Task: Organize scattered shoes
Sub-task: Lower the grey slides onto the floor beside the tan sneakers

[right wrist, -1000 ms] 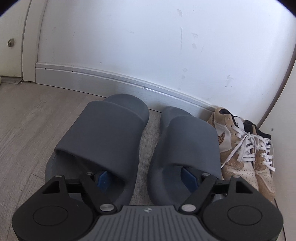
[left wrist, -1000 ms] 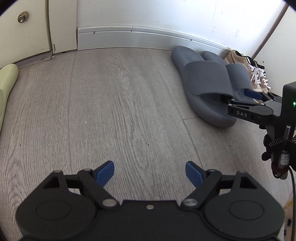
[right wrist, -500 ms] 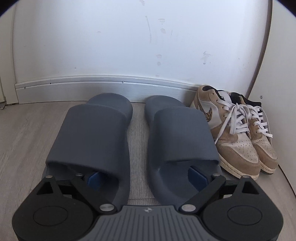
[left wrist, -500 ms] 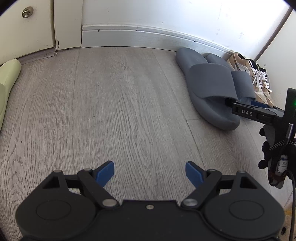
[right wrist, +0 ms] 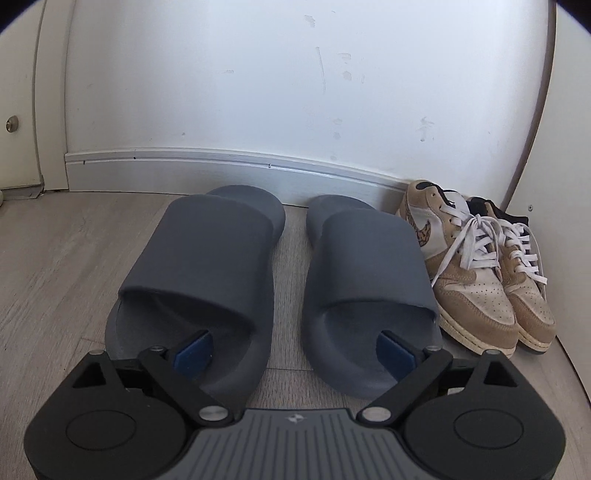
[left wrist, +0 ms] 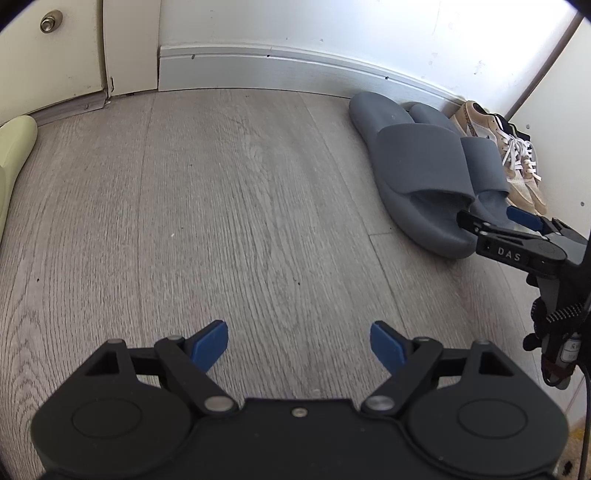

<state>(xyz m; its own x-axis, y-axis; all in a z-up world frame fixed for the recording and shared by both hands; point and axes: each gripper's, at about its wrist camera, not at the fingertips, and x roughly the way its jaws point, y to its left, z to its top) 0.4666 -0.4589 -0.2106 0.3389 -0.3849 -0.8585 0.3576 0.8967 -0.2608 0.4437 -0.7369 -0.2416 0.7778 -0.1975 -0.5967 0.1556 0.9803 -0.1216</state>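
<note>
Lately, my right gripper (right wrist: 295, 350) had backed away from the grey slides (right wrist: 280, 280), jaws apart, holding nothing. Slides stood paired at the baseboard (right wrist: 229, 168) beside the tan sneakers (right wrist: 476, 266). Left gripper (left wrist: 298, 347): jaws apart, idle over floor (left wrist: 221, 206). Pair likely placed.

I'm looking at a home, prob. an entryway: grey wood-look floor (left wrist: 229, 206), white wall w/ baseboard (right wrist: 221, 162), cupboard door w/ knob (left wrist: 47, 22), slides (right wrist: 207, 266) & sneakers (right wrist: 476, 269) lined up along the wall.
</note>
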